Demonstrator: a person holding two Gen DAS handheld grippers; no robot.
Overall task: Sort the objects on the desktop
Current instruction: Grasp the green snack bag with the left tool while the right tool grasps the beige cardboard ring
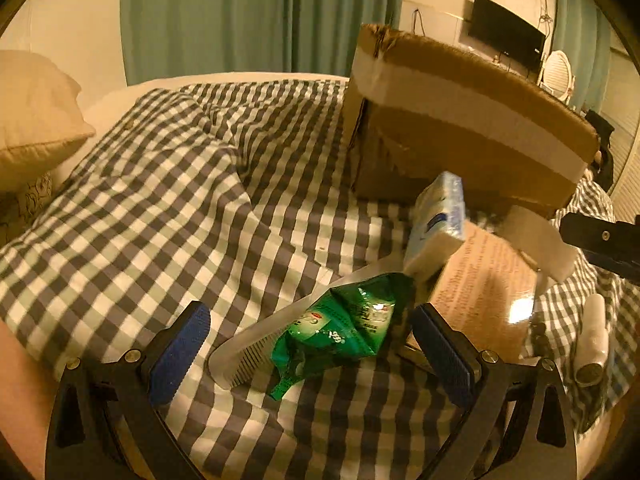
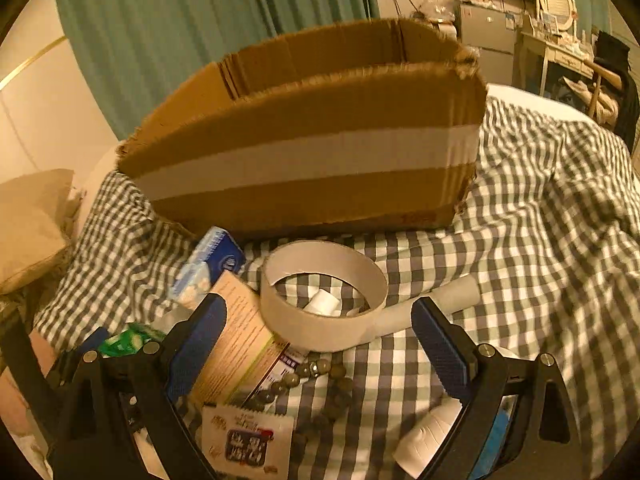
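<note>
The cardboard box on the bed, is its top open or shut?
Open. The cardboard box shows its inner back wall above the front rim in the right wrist view; its contents are hidden.

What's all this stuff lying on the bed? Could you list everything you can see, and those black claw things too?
Cardboard box: one, brown with a pale tape band, open-topped, at the back of the checked bedspread.
Tape ring: one, off-white, in front of the box.
Tube: one, pale grey, lying beside the ring.
Bead bracelet: one, dark olive, near the ring.
Printed tan box: one, between ring and green packet.
Blue-and-white pack: one, leaning on the tan box.
Green packet: one, crumpled, lying on the comb.
Comb: one, whitish.
Sachet: one, white with a dark label, nearest.
Pillow: one, cream, left.
Left gripper: black, blue pads, open around the packet.
Right gripper: same, open, empty.
</note>
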